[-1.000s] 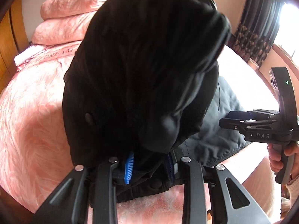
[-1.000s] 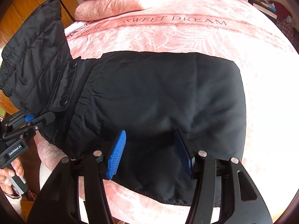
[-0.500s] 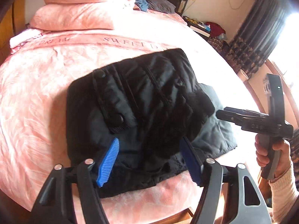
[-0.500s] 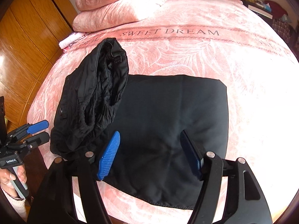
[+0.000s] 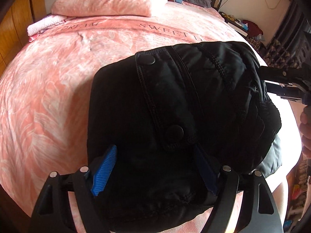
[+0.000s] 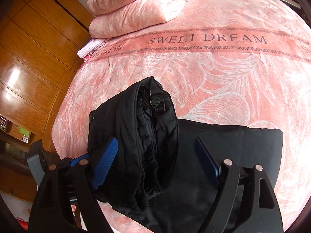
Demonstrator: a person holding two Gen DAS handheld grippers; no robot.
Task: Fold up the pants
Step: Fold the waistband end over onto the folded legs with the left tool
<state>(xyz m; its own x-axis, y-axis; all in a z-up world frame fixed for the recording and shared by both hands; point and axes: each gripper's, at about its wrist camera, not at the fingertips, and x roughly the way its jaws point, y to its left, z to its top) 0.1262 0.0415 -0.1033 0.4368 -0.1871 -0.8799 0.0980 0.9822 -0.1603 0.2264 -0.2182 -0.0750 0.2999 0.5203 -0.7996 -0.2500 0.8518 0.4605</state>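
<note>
Bed (image 6: 233,81) w/ pink leaf-pattern plush blanket printed "SWEET DREAM", fills most of both views. Orange-brown wooden wardrobe panels (image 6: 35,54) along bed's left side in right wrist view. Folded pink plush quilt stack (image 6: 140,9) at far end of bed; small pink-white knit cloth (image 6: 90,47) just beside its near corner.

Black padded quilted pants (image 6: 223,155) lie on near part of bed, lower half flat, upper waistband part folded over on top as a bunched lump w/ two round snap buttons (image 5: 174,133) on a stitched flap.

Left gripper (image 5: 157,169), black frame w/ blue ribbed pads: jaws wide apart, pants fabric bulging betw them, pads not pressing it. Right gripper (image 6: 157,165): jaws opening, spread wide over bunched fold, nothing pinched. Right gripper also seen at right edge of left wrist view, tips touching or just beside pants edge, can't tell which.
</note>
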